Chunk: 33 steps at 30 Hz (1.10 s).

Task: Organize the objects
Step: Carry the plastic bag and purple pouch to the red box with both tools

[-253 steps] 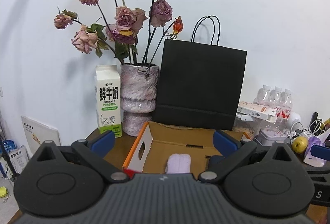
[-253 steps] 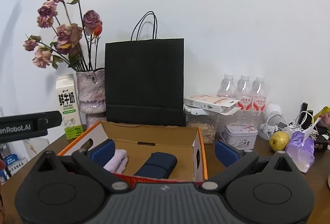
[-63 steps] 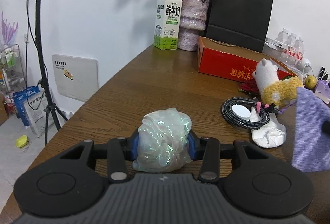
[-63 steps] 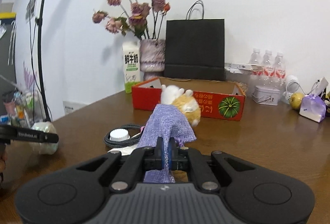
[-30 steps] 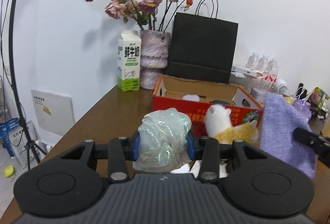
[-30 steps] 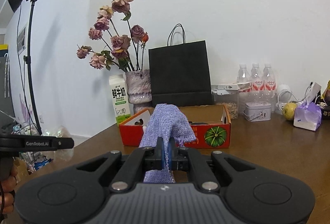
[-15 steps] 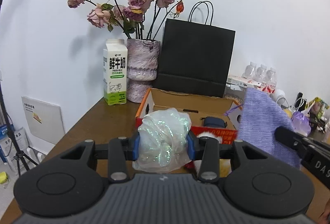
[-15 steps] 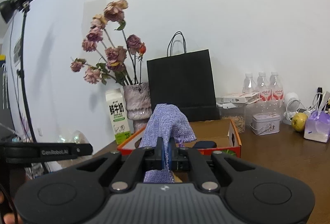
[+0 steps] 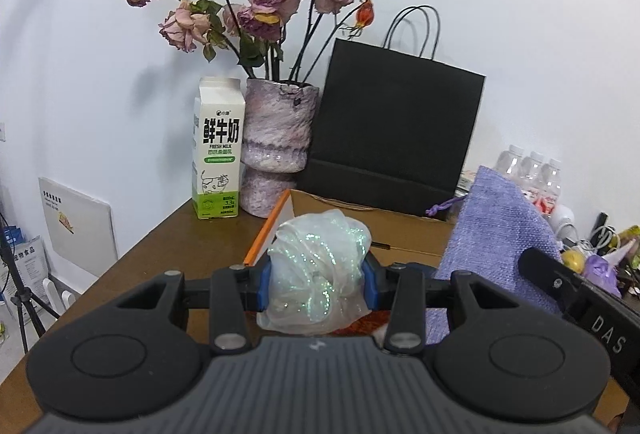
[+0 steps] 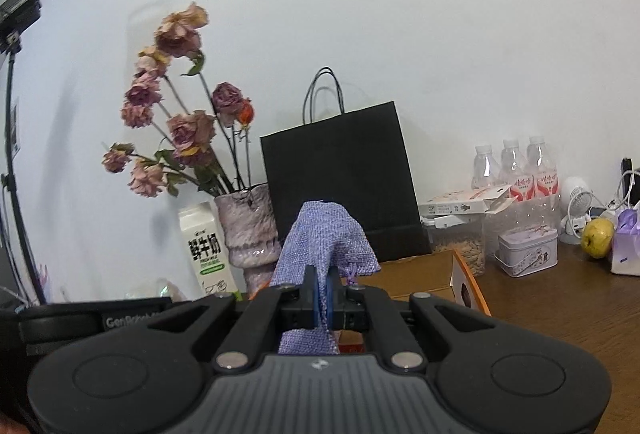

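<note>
My left gripper [image 9: 316, 284] is shut on a crumpled ball of iridescent clear film [image 9: 318, 270], held in the air just before the near left corner of an open cardboard box [image 9: 384, 226] with orange edges. Further right in that view hangs a purple woven drawstring pouch [image 9: 500, 234]. My right gripper [image 10: 322, 298] is shut on this pouch [image 10: 326, 238], carried above the box [image 10: 424, 270]. The pouch stands up between the pads and hides part of the box. The left gripper's body [image 10: 100, 318] shows at the lower left of the right wrist view.
Behind the box stand a black paper bag [image 9: 394, 130], a stone-look vase of dried roses [image 9: 278, 130] and a milk carton [image 9: 218, 150]. Right of the box sit water bottles [image 10: 512, 166], a jar of oats [image 10: 460, 238], a small tin [image 10: 528, 246], a yellow fruit [image 10: 598, 232] and cables.
Both grippers have moved forward toward the box with their loads; the box, vase and bag loom larger. The plush toy seen a second ago has dropped out of view below.
</note>
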Motion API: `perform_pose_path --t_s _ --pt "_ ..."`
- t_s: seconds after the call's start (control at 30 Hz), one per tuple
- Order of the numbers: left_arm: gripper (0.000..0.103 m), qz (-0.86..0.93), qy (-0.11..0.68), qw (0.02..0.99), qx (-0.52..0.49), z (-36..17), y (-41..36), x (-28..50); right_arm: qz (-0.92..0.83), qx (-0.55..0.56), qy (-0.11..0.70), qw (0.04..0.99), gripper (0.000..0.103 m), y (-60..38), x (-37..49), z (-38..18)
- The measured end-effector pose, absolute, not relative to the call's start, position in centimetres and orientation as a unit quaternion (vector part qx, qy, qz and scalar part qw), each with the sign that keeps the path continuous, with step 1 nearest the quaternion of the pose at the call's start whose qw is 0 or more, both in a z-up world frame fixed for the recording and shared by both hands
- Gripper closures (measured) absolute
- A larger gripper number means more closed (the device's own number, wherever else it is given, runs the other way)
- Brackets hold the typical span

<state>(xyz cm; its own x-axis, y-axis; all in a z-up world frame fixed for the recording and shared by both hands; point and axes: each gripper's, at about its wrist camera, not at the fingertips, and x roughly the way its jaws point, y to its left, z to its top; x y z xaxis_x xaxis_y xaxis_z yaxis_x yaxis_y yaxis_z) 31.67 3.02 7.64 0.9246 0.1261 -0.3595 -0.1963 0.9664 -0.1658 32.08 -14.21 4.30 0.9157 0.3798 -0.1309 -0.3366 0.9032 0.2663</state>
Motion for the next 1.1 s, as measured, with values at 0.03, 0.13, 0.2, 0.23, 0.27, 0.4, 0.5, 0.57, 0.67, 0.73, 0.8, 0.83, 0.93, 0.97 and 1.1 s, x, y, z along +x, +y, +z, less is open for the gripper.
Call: perform_pose_path --t_s 0.03,0.13,0.2,0.23,0.27,0.4,0.5,0.57,0.67,0.73,0.8,0.83,0.93,0.97,1.1 --pt "0.061 0.085 0.175 0.975 -0.103 7.7 3.2 32.1 0.185 0.123 0.093 0.97 0.1 -14.2 32.7 4.3" --pt "0.061 0.09 0.169 0.976 -0.107 8.1 3.4 33.3 0.185 0.122 0.096 0.97 0.1 -14.0 34.0 4.1" --pt "0.061 0.091 0.165 0.976 -0.106 8.3 3.3 34.2 0.185 0.123 0.097 0.97 0.1 -14.1 34.8 4.0" --pt "0.061 0.091 0.164 0.976 -0.106 8.4 3.3 34.5 0.184 0.121 0.097 0.97 0.1 -14.2 35.2 3.9" --pt "0.061 0.091 0.164 0.977 -0.105 8.4 3.3 34.9 0.183 0.121 0.097 0.971 0.1 -14.4 35.6 3.9" --pt "0.061 0.089 0.166 0.977 -0.099 8.3 3.1 36.6 0.18 0.129 0.104 0.97 0.1 -14.9 37.3 3.8" --pt "0.061 0.082 0.171 0.977 -0.096 8.0 3.0 38.1 0.18 0.135 0.106 0.969 0.1 -15.0 38.4 3.6" --pt "0.061 0.079 0.173 0.977 -0.095 7.8 3.0 38.9 0.182 0.14 0.11 0.967 0.1 -15.0 39.2 3.4" --pt "0.061 0.075 0.177 0.977 -0.09 7.6 3.0 40.2 0.181 0.142 0.114 0.967 0.1 -14.9 40.3 3.3" --pt "0.061 0.073 0.179 0.978 -0.085 7.4 3.0 41.0 0.179 0.143 0.115 0.966 0.1 -15.0 41.2 3.3" --pt "0.061 0.07 0.181 0.978 -0.078 7.3 3.1 41.7 0.177 0.146 0.118 0.966 0.1 -15.0 42.0 3.3" --pt "0.061 0.068 0.183 0.978 -0.076 7.3 3.2 42.1 0.177 0.147 0.12 0.966 0.1 -15.1 42.3 3.2" --pt "0.061 0.067 0.189 0.977 -0.072 7.1 3.5 43.3 0.176 0.15 0.127 0.964 0.1 -15.0 43.6 3.0" --pt "0.061 0.067 0.191 0.977 -0.071 7.0 3.6 43.7 0.176 0.151 0.13 0.964 0.1 -15.0 44.0 3.0" --pt "0.061 0.065 0.205 0.974 -0.072 6.6 4.1 45.3 0.176 0.154 0.143 0.962 0.1 -15.0 45.6 2.4"
